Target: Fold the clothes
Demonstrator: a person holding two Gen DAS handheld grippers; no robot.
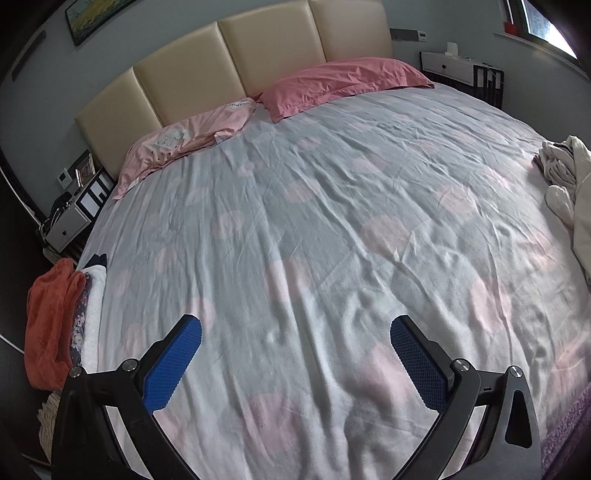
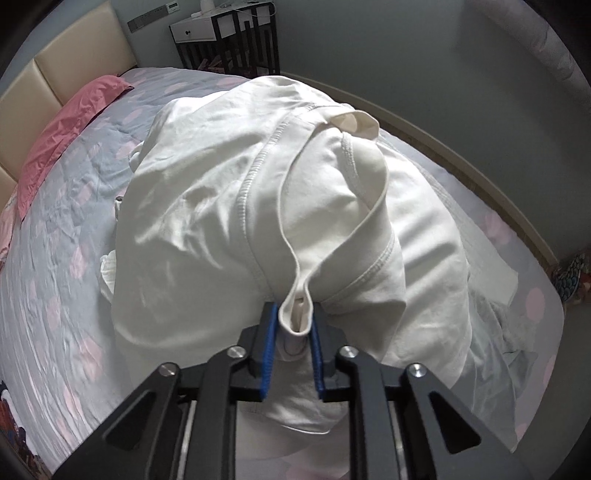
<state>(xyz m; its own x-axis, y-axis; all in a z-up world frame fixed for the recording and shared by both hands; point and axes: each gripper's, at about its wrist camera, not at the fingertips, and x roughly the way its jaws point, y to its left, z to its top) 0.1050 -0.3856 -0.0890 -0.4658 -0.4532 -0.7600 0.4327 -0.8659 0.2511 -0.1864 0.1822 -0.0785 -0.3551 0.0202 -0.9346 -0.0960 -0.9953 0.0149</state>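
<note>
While the bed (image 1: 295, 221) with its grey, pink-dotted sheet fills both views, a white garment (image 2: 229, 206) lies heaped on it near the edge. The dark pink pillow (image 1: 343, 81) rests against the headboard. The right gripper (image 2: 291, 317) pinches a folded hem of that garment; the left gripper (image 1: 295, 332) hangs wide apart over bare sheet.

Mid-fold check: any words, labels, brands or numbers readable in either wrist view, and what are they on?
Nothing reads with certainty.
Light pink pillowcase: a short line of dark printed letters near its top corner, too small and blurred to read.
White garment in the right gripper: no tag or print in view.
Wall panel by the headboard: display too small to read.
</note>
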